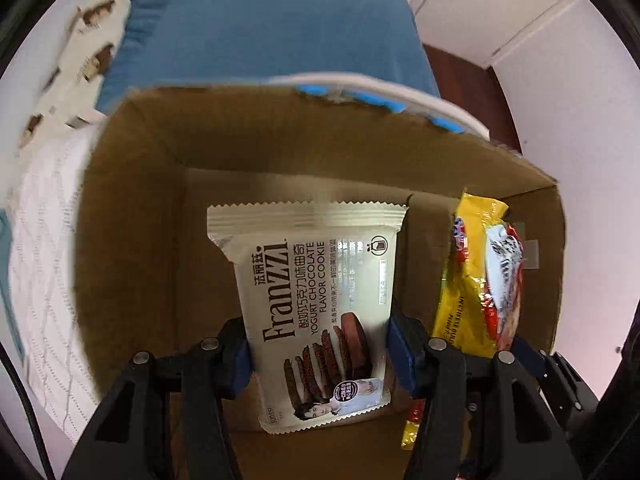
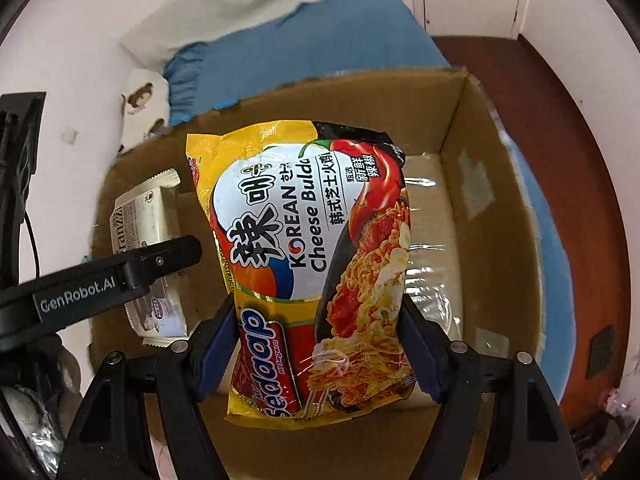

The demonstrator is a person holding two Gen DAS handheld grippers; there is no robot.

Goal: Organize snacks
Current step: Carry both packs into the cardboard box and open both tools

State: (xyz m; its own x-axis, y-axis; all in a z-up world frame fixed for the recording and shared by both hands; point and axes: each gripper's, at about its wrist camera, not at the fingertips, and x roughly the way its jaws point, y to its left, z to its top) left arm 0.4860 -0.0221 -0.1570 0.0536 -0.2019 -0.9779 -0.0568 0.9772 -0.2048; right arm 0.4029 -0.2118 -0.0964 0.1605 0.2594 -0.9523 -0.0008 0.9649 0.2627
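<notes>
- Left wrist view: the left gripper (image 1: 320,354) pointed steeply down over an open cardboard box (image 1: 132,208). Its blue pads (image 1: 402,354) pressed on both long edges of a cream cookie packet (image 1: 318,304), so the jaws stood narrowly apart, closed on the packet.
- The packet read "Franzzi" and "Yogurt Chocolate Flavor Cookie", with dark stacked cookies printed low down and a serrated seal at the far end. It hung above the box's floor, over the left half of the box.
- To the right a yellow noodle packet (image 1: 476,280) showed only edge-on; its lower end was cut off behind the gripper's right finger. The box's near wall lay hidden under the gripper body.
- Beyond the box a blue cloth (image 1: 272,28) and a white patterned cloth (image 1: 80,40) were blurred; what they covered could not be told.
- Right wrist view: the right gripper (image 2: 320,356) held the noodle packet (image 2: 308,264) by its two side edges, jaws moderately wide and pressing on it. The face read "Sedaap" and "Korean Cheese Bulda…", the last letters lost in a fold.
- The packet hung over the box (image 2: 496,240), hiding most of its floor; glossy tape (image 2: 428,240) showed at the right.
- The left gripper (image 2: 172,256) entered from the left, covering the middle of the cookie packet (image 2: 144,216).
</notes>
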